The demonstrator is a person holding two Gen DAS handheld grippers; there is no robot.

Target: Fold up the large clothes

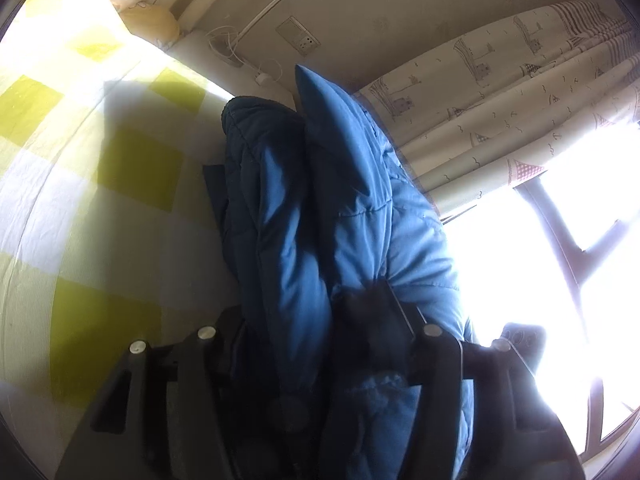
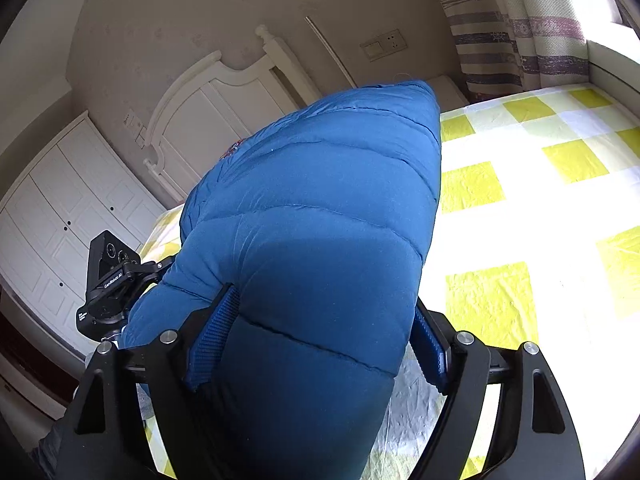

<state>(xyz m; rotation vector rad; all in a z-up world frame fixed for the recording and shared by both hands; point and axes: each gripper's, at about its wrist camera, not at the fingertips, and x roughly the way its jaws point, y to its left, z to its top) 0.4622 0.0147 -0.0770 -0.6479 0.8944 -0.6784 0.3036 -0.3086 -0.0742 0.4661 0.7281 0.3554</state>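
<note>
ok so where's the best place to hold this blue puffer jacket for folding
Grip across a quilted panel near an edge, from the side, as the right hand-held gripper does on the blue puffer jacket. The stitched channels let the puffy fill compress between the pads.

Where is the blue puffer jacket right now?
The blue puffer jacket is held between both claws, right claw and left claw, over the yellow-checked bed.
</note>
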